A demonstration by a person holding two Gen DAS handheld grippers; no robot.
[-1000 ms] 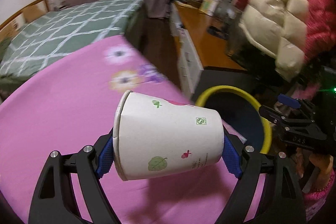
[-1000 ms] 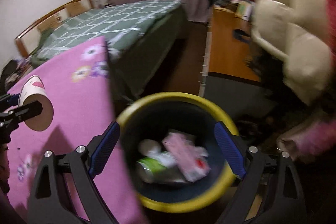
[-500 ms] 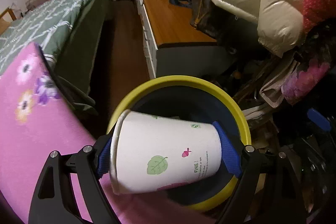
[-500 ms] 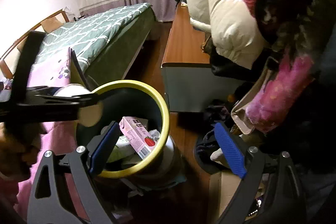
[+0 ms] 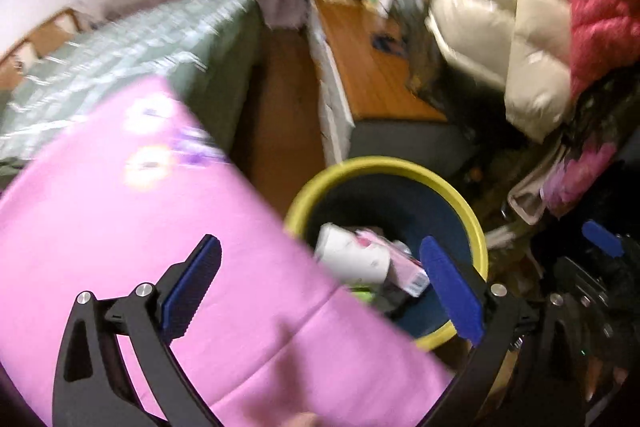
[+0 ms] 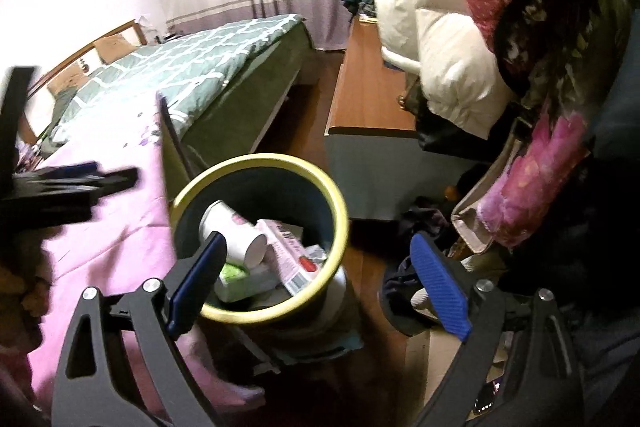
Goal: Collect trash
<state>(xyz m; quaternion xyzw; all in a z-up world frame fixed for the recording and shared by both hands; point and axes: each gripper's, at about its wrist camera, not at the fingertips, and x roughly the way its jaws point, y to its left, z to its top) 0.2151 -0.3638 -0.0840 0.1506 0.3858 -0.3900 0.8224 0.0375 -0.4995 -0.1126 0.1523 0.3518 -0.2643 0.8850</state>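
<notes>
Your left gripper [image 5: 320, 291] has its fingers spreading wide right now, with nothing between them, and the paper cup [image 6: 234, 237] is already lying in the bin [image 6: 336, 205], so that piece looks dealt with. From the left fingers the cup sits ahead and a bit to the right, lower than the tips, well clear of both pads. It's on its side, long axis slanting across the bin, one end up against the near-left wall and the other end pointing down toward the pink carton [image 6: 290, 251] that it leans beside. There's a green-and-white pack underneath too.

Your right gripper [image 6: 318, 283] is spread wide as well and empty. Its left finger [image 6: 198, 277] overlaps the bin's near rim in that view, so I'd say that hand is the closer one to the bin, while your left hangs over the pink bedspread [image 5: 120, 227].

No loose trash shows up on the bedspread in either view, so my guess is that the next grab is somewhere out of frame, and you'll have to turn away from the bin to find it.
</notes>
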